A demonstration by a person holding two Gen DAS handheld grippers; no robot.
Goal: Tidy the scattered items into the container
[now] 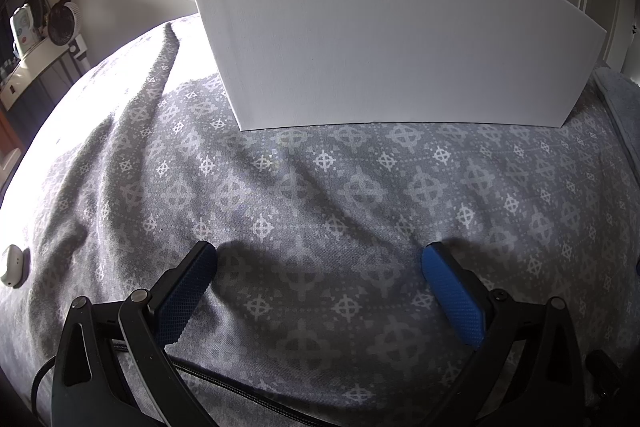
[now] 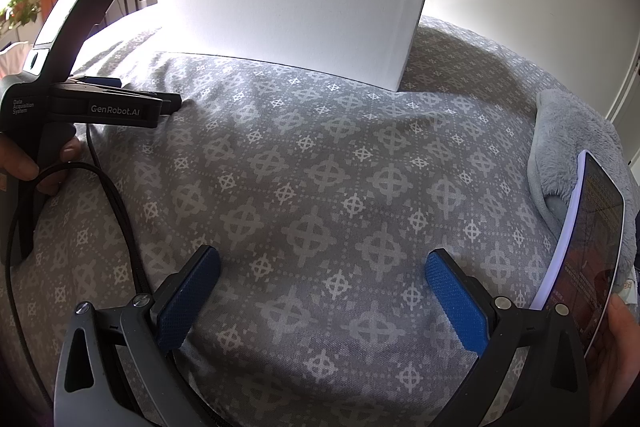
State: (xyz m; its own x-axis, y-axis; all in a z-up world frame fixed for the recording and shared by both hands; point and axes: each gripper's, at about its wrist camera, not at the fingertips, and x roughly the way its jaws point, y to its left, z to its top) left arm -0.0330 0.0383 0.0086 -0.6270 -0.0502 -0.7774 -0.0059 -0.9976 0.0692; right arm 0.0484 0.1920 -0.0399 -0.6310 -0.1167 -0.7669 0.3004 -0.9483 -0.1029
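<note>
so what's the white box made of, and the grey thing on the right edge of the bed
White box: looks like stiff board wrapped in matte woven fabric, since a fine cloth grain shows on its flat, sharp-edged walls; it could be plain textured card. Grey thing: soft plush or fleece, judging by its fuzzy nap and rounded, slumped folds. It lies on the patterned bed cover.

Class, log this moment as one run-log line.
left tongs: open, empty | right tongs: open, empty | white box: on bedspread, ahead | small white case: far left
</note>
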